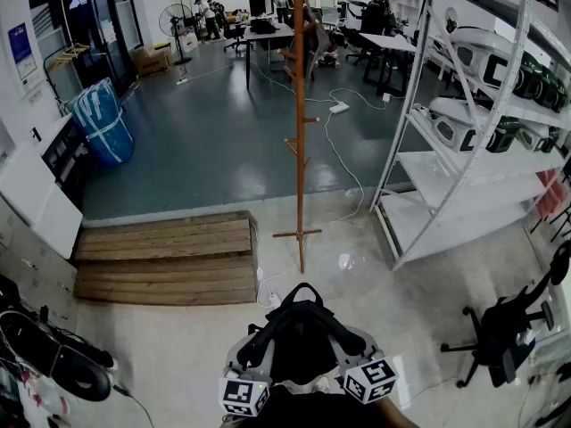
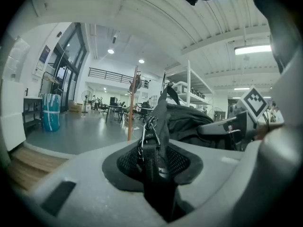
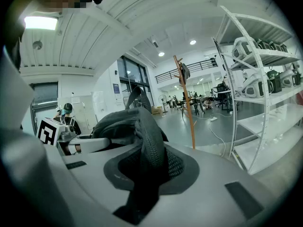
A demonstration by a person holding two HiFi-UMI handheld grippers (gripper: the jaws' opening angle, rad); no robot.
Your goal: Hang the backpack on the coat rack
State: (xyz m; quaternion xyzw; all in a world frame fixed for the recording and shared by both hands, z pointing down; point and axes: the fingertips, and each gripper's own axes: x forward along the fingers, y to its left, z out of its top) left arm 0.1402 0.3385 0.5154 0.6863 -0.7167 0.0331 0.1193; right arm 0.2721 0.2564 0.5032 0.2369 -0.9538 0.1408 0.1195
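Observation:
A black backpack (image 1: 302,335) hangs between my two grippers at the bottom middle of the head view, its top loop raised. My left gripper (image 1: 259,357) is shut on a black webbing strap (image 2: 150,161) with a metal buckle. My right gripper (image 1: 350,355) is shut on a padded mesh shoulder strap (image 3: 150,151). The bag's body (image 2: 189,122) bulges beyond the left jaws, and in the right gripper view the bag (image 3: 116,122) sits just past the jaws. The wooden coat rack (image 1: 299,123) stands straight ahead on the pale floor, some way off; it also shows as a thin coat rack pole (image 3: 187,108).
White metal shelving (image 1: 464,132) holding helmets stands right of the rack. A wooden pallet step (image 1: 169,257) lies to the left, a black office chair (image 1: 508,328) at lower right. A white cable (image 1: 343,159) trails over the floor behind the rack. A blue bag (image 1: 100,121) leans at far left.

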